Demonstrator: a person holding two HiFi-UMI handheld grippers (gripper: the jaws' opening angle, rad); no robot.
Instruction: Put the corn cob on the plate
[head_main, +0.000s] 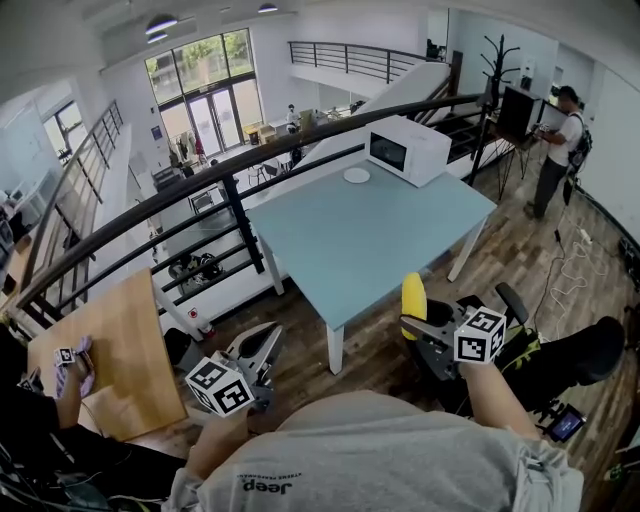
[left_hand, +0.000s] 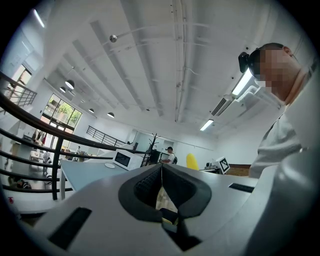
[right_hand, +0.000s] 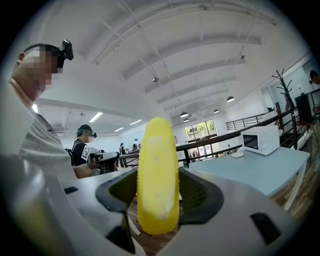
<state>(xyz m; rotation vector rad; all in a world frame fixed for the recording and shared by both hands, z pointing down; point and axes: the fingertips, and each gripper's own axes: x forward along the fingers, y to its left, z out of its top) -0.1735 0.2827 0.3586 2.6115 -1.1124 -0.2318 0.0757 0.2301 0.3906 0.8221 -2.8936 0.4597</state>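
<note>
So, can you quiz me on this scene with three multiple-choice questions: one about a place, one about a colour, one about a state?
1. Where is the white plate?
A. on the floor
B. on the light blue table, beside the microwave
C. on a chair

2. What colour is the corn cob?
A. green
B. white
C. yellow

3. What is the right gripper doing?
A. gripping the corn cob between its jaws
B. standing open and empty
C. resting on the plate

Answers:
1 B: the head view shows the plate on the far part of the table, next to the microwave.
2 C: the head view and the right gripper view both show it yellow.
3 A: the right gripper view shows the jaws pressed on the cob's sides.
</note>
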